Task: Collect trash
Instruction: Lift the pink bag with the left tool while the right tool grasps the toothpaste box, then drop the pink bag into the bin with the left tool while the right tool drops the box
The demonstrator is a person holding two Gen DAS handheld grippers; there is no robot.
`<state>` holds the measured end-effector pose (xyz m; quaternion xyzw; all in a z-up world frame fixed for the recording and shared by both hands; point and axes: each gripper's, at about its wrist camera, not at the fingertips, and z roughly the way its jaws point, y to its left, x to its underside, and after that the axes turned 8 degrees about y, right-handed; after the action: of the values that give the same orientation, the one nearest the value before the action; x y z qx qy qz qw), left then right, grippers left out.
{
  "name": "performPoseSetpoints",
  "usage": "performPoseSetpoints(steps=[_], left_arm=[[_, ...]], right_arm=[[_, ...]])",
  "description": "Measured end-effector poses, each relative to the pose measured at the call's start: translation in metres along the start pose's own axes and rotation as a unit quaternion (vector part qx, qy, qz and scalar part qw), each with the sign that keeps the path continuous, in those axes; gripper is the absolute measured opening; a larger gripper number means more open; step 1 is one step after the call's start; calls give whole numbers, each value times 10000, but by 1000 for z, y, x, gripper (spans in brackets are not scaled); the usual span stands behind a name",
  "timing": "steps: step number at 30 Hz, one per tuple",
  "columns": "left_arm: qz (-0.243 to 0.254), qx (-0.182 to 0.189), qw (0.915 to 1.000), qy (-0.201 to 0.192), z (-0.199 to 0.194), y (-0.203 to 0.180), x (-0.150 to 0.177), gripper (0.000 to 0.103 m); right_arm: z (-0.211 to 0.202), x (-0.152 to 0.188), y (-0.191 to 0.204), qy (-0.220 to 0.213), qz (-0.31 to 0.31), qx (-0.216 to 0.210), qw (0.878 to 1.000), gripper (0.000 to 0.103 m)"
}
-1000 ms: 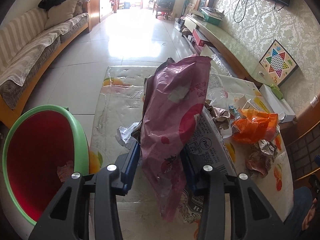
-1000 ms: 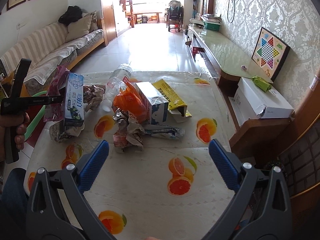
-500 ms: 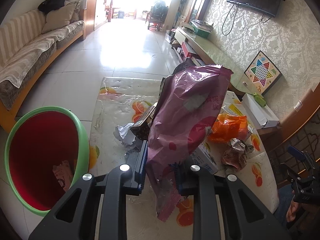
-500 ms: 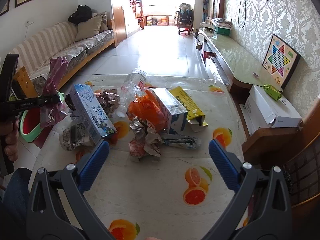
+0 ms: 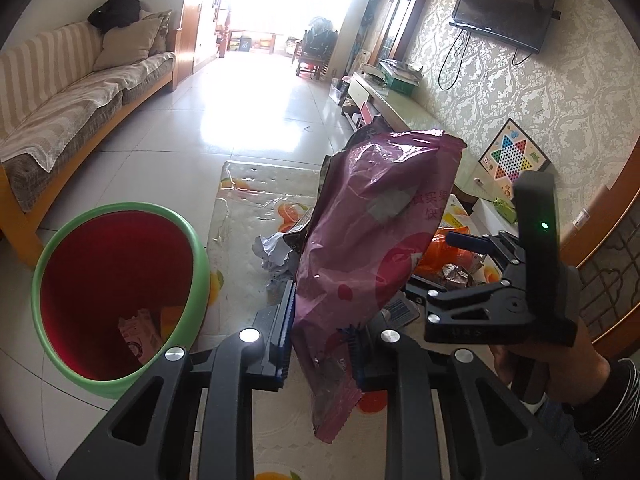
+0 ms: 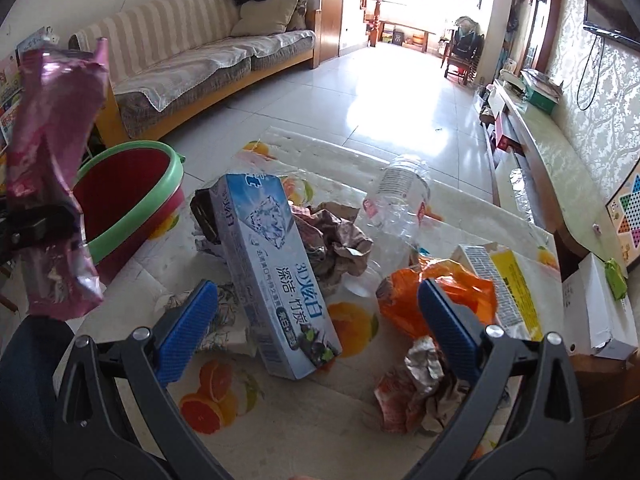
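Note:
My left gripper [image 5: 320, 340] is shut on a purple plastic wrapper [image 5: 372, 240], which stands up from the jaws above the table's left side. The same purple wrapper [image 6: 56, 152] hangs at the left edge of the right wrist view. A red bin with a green rim [image 5: 60, 248] sits on the floor left of the table, with some scraps inside. My right gripper [image 6: 318, 316] is open over the trash pile, its blue pads either side of a blue toothpaste box [image 6: 272, 276]. The right gripper [image 5: 492, 280] also shows in the left wrist view, held in a hand.
On the fruit-print table cover [image 6: 312, 412] lie a clear bottle [image 6: 400, 196], an orange bag [image 6: 452, 292], a yellow-and-white carton [image 6: 504, 280], crumpled brown paper [image 6: 336, 236] and a foil wad [image 6: 416, 392]. A sofa [image 6: 192, 56] is at left, a low cabinet [image 6: 532, 148] at right.
The left gripper closed tighter on the purple wrapper and lifted it up and toward the bin. The right gripper swung left over the pile, nearer the toothpaste box.

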<state>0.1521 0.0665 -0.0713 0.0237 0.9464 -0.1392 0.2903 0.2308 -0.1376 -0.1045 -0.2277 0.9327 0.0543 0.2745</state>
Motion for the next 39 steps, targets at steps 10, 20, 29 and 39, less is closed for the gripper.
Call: performPoseSetpoints(steps=[10,20,29,39], left_arm=[[-285,135,9995,44,-2,21,27,20],[-399,156,9990,-112,-7,26,37,20],[-612,-141,9970,-459,-25,46,24,20],[-903,-754,9903,-742,-50,104,-5,20]], right_arm=[[51,-8,15,859,-308,-186,9957,59],[-4,3,16,438,-130,-55,9989,53],[-80,-4,15,-307,119,-305,9990,53],[-94,-17,60,-537,-282,-557,9966,53]])
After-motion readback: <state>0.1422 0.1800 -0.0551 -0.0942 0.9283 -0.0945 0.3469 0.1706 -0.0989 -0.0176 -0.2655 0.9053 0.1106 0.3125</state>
